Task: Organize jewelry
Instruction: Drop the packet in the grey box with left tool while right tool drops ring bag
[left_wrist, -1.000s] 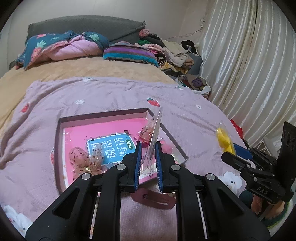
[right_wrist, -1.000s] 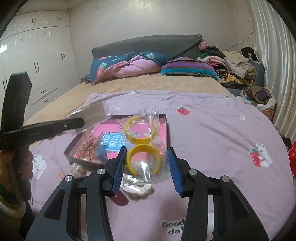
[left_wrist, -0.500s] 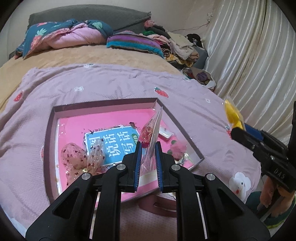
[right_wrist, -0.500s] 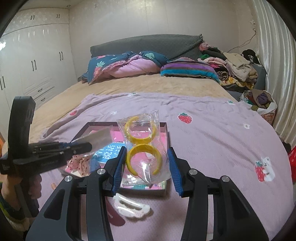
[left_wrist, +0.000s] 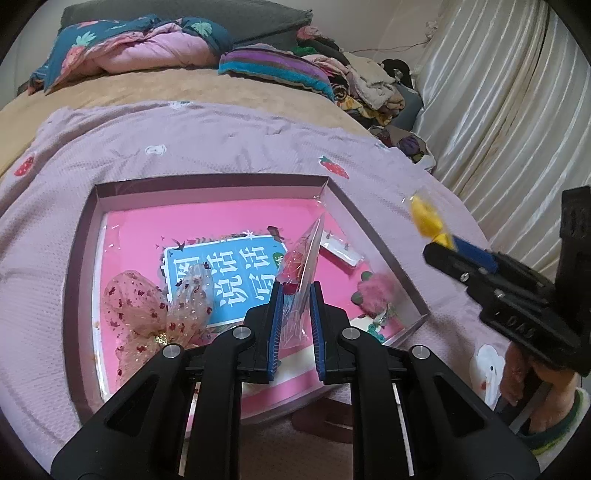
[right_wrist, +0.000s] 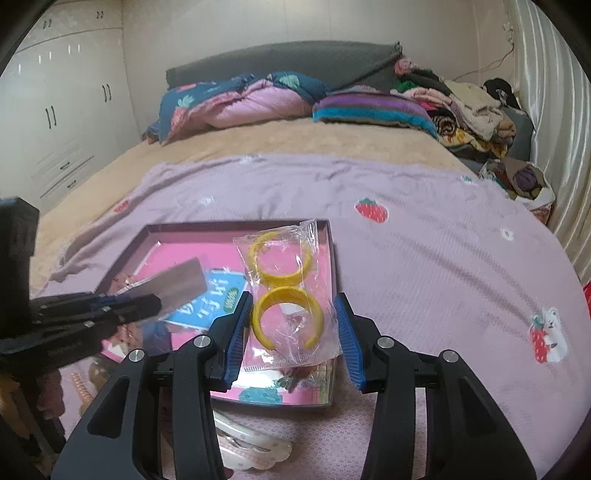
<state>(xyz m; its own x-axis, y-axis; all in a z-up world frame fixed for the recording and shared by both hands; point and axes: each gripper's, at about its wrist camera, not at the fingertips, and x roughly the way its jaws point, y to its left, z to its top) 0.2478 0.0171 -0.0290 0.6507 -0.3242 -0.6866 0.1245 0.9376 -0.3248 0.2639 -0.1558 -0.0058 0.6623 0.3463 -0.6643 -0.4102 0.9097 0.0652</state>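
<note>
Two wrist views, both looking down over your grippers at the bed

Your left camera sits close above the shallow box (left_wrist: 207, 186); your right looks from its near right corner (right_wrist: 236, 226). Both share the box, lilac blanket (left_wrist: 229, 136), pillows and curtain.

Yellow bangles (right_wrist: 280, 291), pink tray (left_wrist: 207, 218), strawberry-print lilac blanket (left_wrist: 229, 140)
</note>
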